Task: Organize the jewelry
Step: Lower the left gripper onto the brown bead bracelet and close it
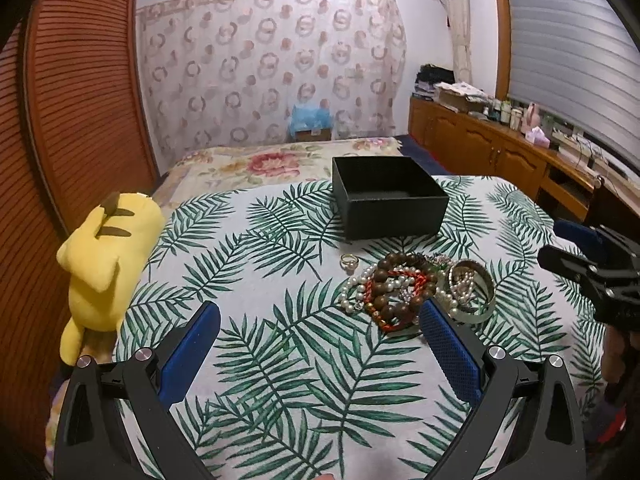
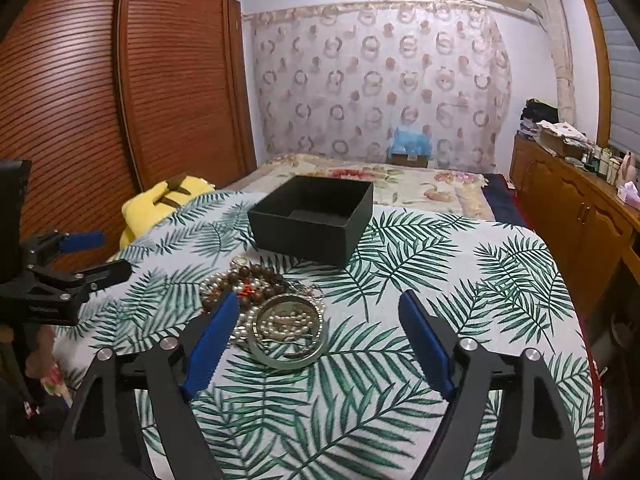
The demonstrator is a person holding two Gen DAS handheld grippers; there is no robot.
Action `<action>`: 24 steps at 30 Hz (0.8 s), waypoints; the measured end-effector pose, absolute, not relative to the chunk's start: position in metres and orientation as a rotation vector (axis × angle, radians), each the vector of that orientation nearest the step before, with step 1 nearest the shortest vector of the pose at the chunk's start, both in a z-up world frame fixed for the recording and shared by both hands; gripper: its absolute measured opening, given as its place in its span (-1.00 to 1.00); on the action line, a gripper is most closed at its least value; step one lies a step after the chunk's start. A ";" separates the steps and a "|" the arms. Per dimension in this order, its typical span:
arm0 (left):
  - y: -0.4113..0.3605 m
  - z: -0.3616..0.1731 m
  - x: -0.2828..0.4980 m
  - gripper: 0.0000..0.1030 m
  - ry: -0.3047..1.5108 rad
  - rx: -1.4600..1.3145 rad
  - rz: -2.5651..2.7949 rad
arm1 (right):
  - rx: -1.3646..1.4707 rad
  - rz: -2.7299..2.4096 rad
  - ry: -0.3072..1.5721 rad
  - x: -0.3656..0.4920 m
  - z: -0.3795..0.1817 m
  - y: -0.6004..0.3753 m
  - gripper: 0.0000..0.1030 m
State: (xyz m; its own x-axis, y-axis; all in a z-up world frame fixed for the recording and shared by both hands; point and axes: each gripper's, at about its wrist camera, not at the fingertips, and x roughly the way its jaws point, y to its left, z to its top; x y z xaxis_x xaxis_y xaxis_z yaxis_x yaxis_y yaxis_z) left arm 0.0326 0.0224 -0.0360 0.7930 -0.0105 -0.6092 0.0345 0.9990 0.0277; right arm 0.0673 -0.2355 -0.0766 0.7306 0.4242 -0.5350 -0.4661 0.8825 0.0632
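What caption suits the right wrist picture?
Open right gripper hovers over a jewelry pile beside an empty black box.

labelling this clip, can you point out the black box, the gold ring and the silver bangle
black box (image 1: 394, 216): left wrist view, on its near outer wall
gold ring (image 1: 349, 261): left wrist view, on its band, left of the pile
silver bangle (image 2: 280, 360): right wrist view, on its near rim
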 end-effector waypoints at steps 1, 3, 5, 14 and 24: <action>0.023 -0.037 0.034 0.87 0.660 0.042 -0.028 | -0.081 0.494 0.576 0.069 -0.078 -0.235 0.54; 0.024 -0.040 0.039 0.87 0.672 0.054 -0.046 | -0.093 0.506 0.604 0.077 -0.083 -0.233 0.47; 0.023 -0.042 0.043 0.87 0.684 0.073 -0.063 | -0.097 0.521 0.624 0.082 -0.087 -0.231 0.40; 0.018 -0.058 0.070 0.87 0.763 0.100 -0.170 | -0.114 0.606 0.759 0.112 -0.114 -0.216 -0.21; 0.006 -0.073 0.101 0.87 0.812 0.160 -0.207 | -0.140 0.646 0.855 0.134 -0.131 -0.207 -0.86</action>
State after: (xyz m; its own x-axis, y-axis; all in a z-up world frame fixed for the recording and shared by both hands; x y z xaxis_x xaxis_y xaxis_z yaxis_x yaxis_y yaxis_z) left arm 0.1006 0.0056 -0.0728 0.6700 -0.1217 -0.7323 0.2436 0.9679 0.0620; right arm 0.1342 -0.2074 -0.1307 0.4792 0.4730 -0.7393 -0.5819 0.8018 0.1358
